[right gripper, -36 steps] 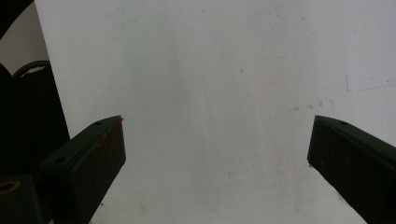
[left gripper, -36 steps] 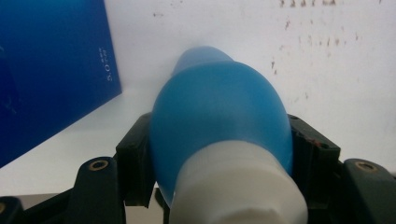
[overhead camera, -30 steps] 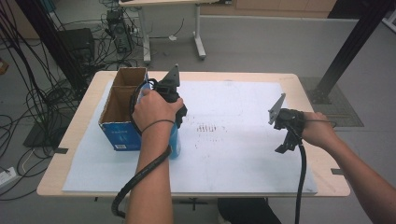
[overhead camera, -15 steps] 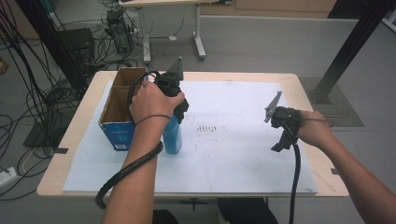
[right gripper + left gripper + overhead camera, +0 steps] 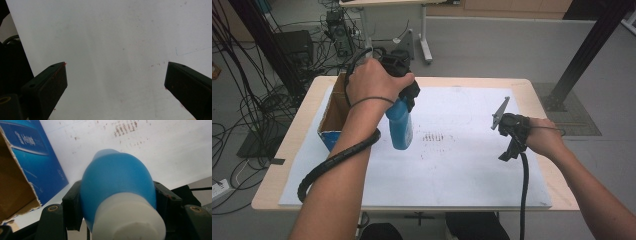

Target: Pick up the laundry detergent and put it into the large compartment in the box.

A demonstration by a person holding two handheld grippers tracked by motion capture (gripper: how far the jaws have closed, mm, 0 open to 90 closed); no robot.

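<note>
A blue bottle (image 5: 400,127) with a white cap (image 5: 130,220) hangs cap-up above the white sheet (image 5: 452,150), just right of the box. My left gripper (image 5: 404,100) is shut on its upper part, and both black jaws press its sides in the left gripper view, where the blue bottle (image 5: 115,180) looms close. Over the right side of the sheet my right gripper (image 5: 502,112) is held open, its two fingers (image 5: 47,87) wide apart with bare paper between them.
An open cardboard box (image 5: 334,115) with blue printed sides (image 5: 32,157) stands at the table's left. Dark smudges (image 5: 437,137) mark the sheet's middle. Cables and equipment lie on the floor behind the wooden table (image 5: 297,135).
My left gripper has lifted the blue bottle off the sheet beside the box; it now hangs in the air. The right gripper has hardly moved.
</note>
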